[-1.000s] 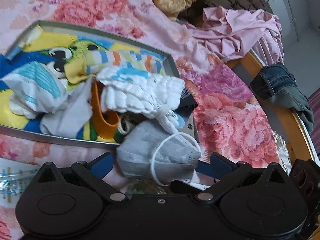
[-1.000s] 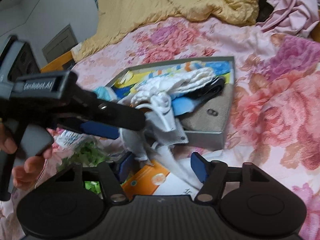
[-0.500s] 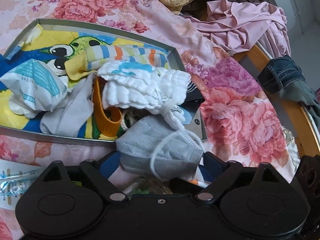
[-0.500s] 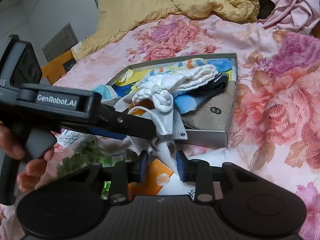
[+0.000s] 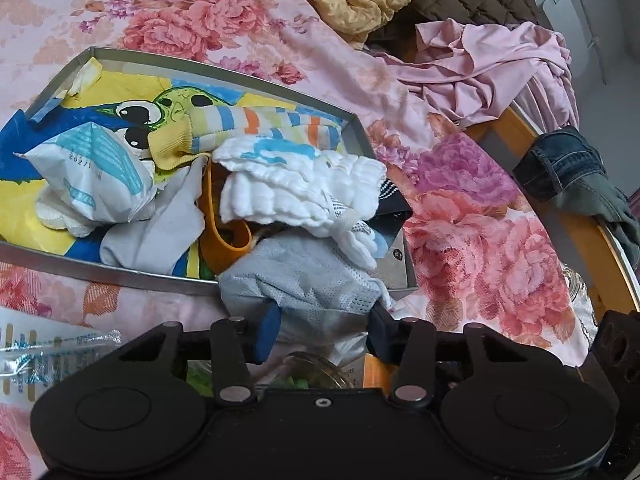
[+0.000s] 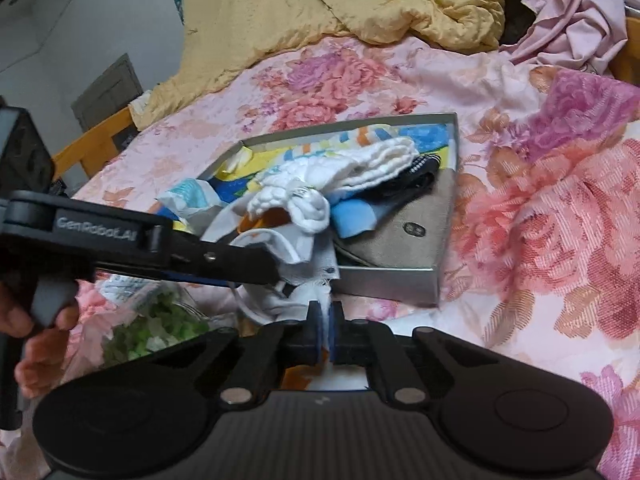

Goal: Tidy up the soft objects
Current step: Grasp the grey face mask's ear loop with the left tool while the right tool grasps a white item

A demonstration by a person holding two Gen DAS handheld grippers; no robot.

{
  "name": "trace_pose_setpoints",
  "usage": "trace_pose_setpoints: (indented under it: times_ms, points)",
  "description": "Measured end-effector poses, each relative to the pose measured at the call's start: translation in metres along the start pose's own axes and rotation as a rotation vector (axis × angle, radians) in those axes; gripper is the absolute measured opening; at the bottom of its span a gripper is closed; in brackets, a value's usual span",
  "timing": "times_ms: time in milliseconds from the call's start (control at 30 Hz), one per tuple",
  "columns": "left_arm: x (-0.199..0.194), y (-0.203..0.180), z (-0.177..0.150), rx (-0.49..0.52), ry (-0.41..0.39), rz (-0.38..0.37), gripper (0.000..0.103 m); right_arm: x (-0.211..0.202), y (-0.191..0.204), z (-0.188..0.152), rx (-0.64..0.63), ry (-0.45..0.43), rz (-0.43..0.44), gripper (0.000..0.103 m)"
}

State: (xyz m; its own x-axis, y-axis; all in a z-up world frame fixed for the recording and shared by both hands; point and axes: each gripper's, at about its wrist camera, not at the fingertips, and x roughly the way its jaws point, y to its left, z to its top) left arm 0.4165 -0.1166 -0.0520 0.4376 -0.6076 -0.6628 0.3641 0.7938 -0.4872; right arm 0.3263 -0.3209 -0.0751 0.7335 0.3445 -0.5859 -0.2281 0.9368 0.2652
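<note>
A shallow grey tin tray (image 5: 224,70) with a cartoon lining lies on the flowered bed. It holds a white quilted cloth (image 5: 304,184), a striped sock (image 5: 272,122), a wrapped packet (image 5: 92,172) and a grey sock (image 5: 156,236). My left gripper (image 5: 322,328) is shut on a grey face mask (image 5: 304,276) at the tray's near rim. In the right wrist view the tray (image 6: 396,280) is ahead, and my right gripper (image 6: 325,332) is shut on the mask's white edge (image 6: 326,308). The left gripper (image 6: 248,266) reaches in from the left.
A yellow blanket (image 6: 340,0) and pink garment (image 5: 492,76) lie at the far side of the bed. Jeans (image 5: 568,168) hang over the wooden bed rail (image 5: 552,192) on the right. A bag of green bits (image 6: 156,324) and an orange-white box (image 5: 374,372) lie under the grippers.
My right gripper has closed from wide open onto the mask's edge. My left gripper has narrowed around the grey mask and the ear loop has dropped out of sight.
</note>
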Motion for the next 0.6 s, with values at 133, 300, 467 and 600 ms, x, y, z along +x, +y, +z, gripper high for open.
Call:
trace_pose_setpoints:
  times_ms: [133, 300, 467, 600]
  points:
    - [-0.002, 0.001, -0.005, -0.012, -0.017, -0.017, 0.036, -0.001, 0.001, 0.0, -0.014, -0.004, 0.002, 0.003]
    - [-0.007, 0.003, -0.008, -0.02, -0.032, -0.012, 0.025, -0.007, 0.001, 0.003, -0.011, -0.014, 0.009, 0.003]
    - [-0.018, 0.004, -0.01, -0.031, -0.061, 0.004, 0.016, -0.013, 0.0, 0.006, -0.002, -0.039, 0.017, 0.003]
    - [-0.028, 0.004, -0.013, -0.025, -0.076, 0.002, 0.01, -0.018, 0.0, 0.008, 0.0, -0.063, 0.027, 0.003]
